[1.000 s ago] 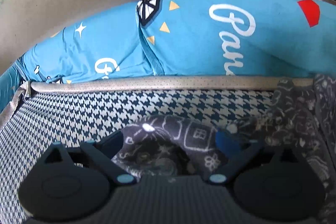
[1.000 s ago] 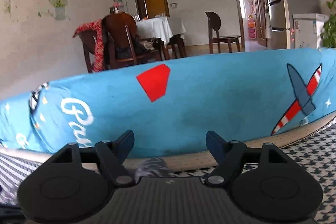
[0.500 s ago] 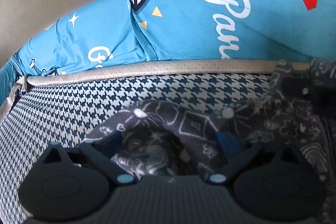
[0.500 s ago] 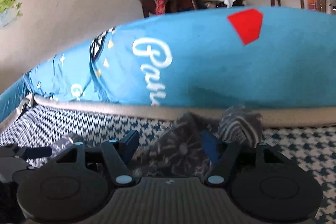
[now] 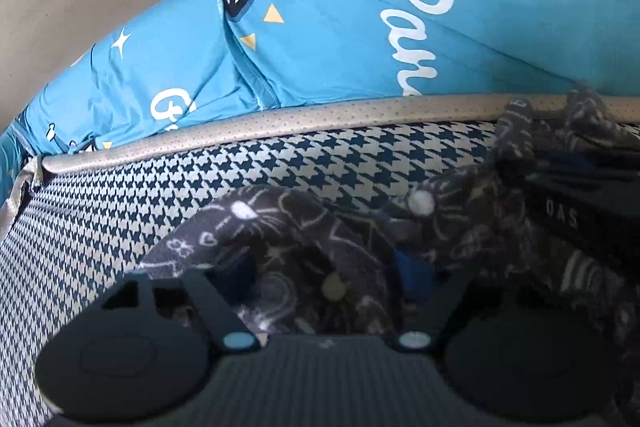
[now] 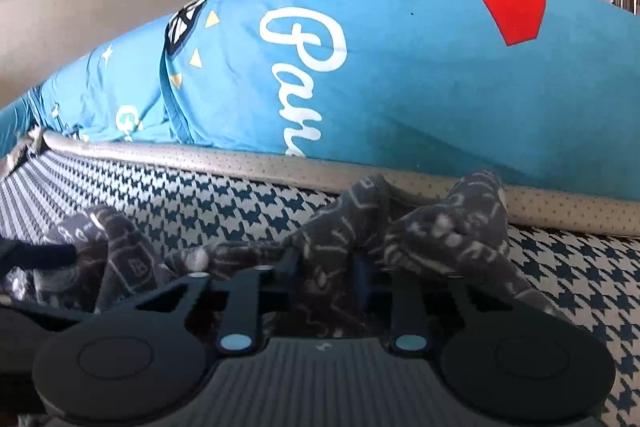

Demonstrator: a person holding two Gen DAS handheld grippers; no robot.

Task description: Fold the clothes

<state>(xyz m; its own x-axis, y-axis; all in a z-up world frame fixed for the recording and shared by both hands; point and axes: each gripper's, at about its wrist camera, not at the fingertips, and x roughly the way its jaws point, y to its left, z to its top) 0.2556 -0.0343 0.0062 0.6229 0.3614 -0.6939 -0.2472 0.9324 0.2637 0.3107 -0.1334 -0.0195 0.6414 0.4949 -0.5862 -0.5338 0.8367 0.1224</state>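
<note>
Right gripper [image 6: 328,267] clamped on soft doodle-print garment [image 6: 440,231]; left gripper [image 5: 324,275] apparently agape, amid folds.

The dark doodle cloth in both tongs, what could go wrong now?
1. The right tongs pinch only a bunched fold of the dark doodle cloth, so it might slip out.
2. The left tongs look wider, with cloth piled between them; they may grab several layers and fold it crooked.
3. The cloth lies close to the grey piped edge, so a corner might catch there.
</note>
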